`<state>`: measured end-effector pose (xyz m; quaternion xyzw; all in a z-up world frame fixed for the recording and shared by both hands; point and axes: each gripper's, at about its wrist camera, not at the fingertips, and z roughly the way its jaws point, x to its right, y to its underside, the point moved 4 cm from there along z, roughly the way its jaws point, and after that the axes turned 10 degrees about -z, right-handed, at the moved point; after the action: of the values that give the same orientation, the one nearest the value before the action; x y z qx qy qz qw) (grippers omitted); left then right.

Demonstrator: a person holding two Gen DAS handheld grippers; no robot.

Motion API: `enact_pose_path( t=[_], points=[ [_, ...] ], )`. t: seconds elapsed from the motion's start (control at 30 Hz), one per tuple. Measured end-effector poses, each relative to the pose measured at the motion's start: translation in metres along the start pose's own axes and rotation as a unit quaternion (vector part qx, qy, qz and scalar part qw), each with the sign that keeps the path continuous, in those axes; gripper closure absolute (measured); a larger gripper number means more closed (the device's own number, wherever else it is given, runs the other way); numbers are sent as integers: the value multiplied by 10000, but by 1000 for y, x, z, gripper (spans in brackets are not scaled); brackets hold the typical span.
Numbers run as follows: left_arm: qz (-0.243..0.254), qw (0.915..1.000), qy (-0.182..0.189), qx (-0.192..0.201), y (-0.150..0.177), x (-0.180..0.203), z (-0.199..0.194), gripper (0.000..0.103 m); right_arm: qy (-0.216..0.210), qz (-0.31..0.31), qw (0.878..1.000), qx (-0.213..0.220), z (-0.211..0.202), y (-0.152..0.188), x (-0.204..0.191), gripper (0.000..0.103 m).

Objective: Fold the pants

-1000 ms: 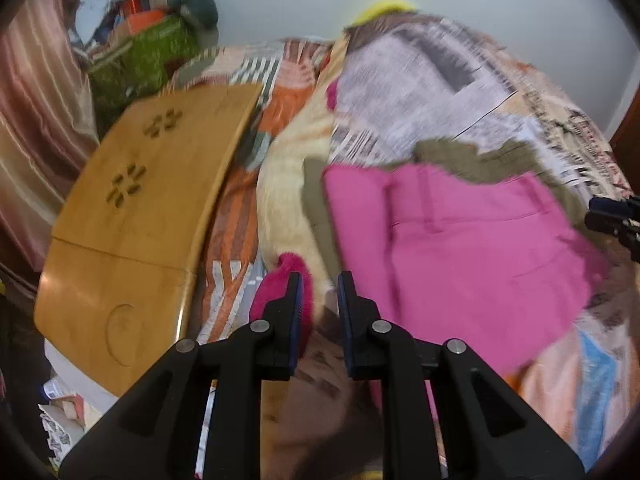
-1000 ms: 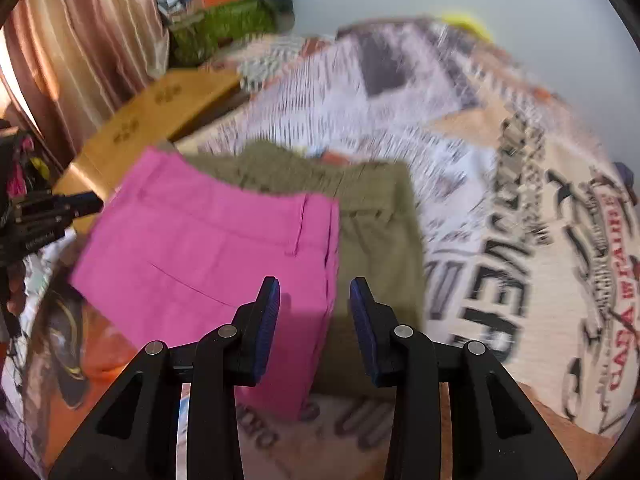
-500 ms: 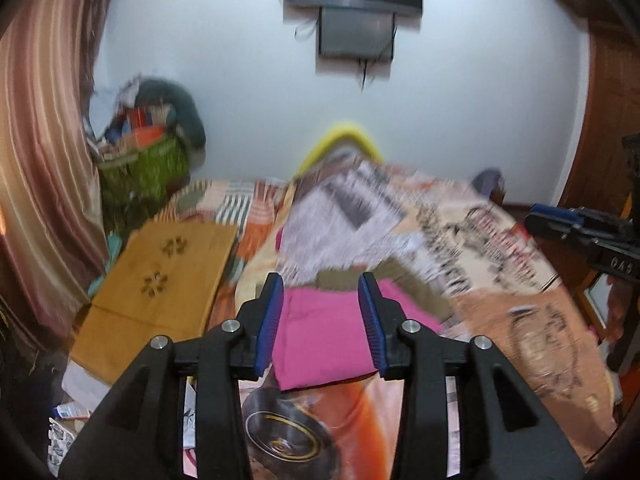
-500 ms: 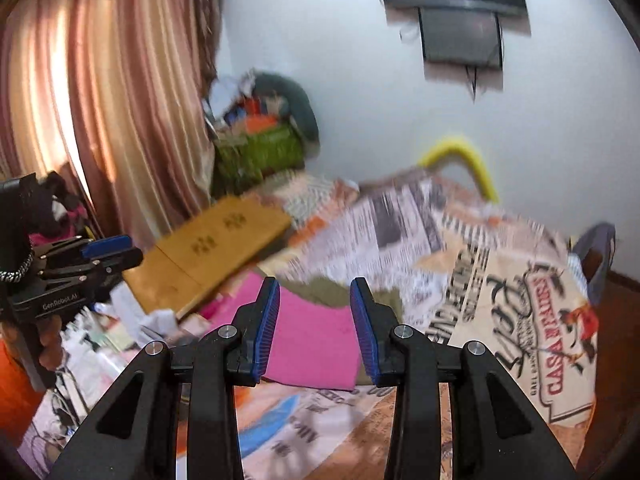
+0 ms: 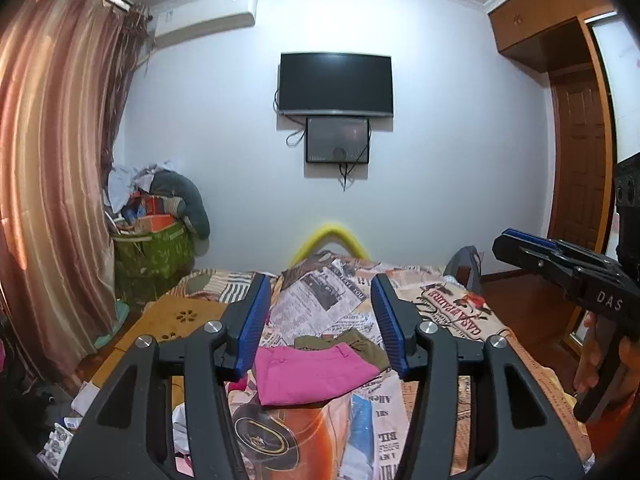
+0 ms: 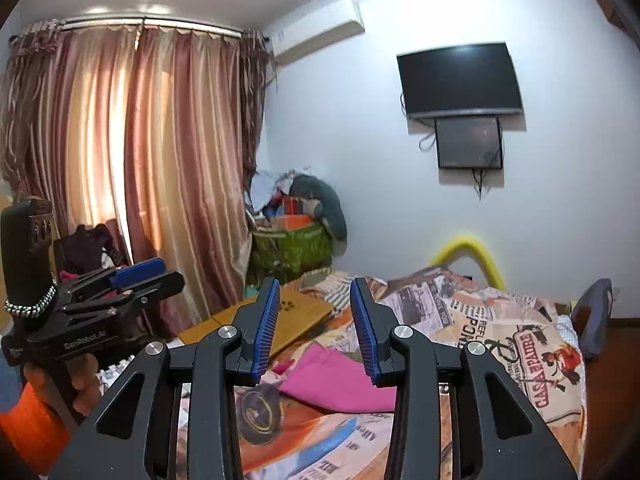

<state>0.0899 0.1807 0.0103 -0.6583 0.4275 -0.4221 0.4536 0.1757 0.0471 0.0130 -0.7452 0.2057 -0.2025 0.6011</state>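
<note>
The folded pink pants (image 5: 312,372) are lying flat on the bed (image 5: 460,312), partly on top of green pants (image 5: 360,340), and the bed cover is showing the words "CASA MI PADRE". The left tool (image 5: 320,320) has just been opening and is standing wide with nothing between its blue pads. The right tool (image 6: 314,328) is standing partly open and holding nothing, with "DAS" showing on its side.

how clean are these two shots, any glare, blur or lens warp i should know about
Left wrist view: sharp, the pink pants crisp on the bed; fisheye bows the wardrobe and darkens the corners. Right wrist view: backlit curtain glows with blown highlights, ceiling glare above the rod, the TV looks skewed, and the yellow tube is slightly soft.
</note>
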Motion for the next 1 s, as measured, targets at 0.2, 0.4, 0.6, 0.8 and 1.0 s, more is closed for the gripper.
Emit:
enact_pose_path(
  t=[0.2,0.4,0.6,0.8,1.0],
  points=[
    [-60,9999,-5,141,14,9,-32,35,114,122,9998,48,-15,11,-7,53],
    [-92,9989,-204,416,19,11,-54,0,473,86,9988,132,-32,13,-10,17],
    [-63,9993,-158,339,24,16,-55,0,579,186,9980,171,-38,12,-7,0],
    [-79,9993,-132,327,27,18,-57,0,610,186,9979,137,-41,13,-10,0],
    [-70,9994,-138,313,27,17,-56,0,589,212,9979,144,-44,17,-14,0]
  ],
)
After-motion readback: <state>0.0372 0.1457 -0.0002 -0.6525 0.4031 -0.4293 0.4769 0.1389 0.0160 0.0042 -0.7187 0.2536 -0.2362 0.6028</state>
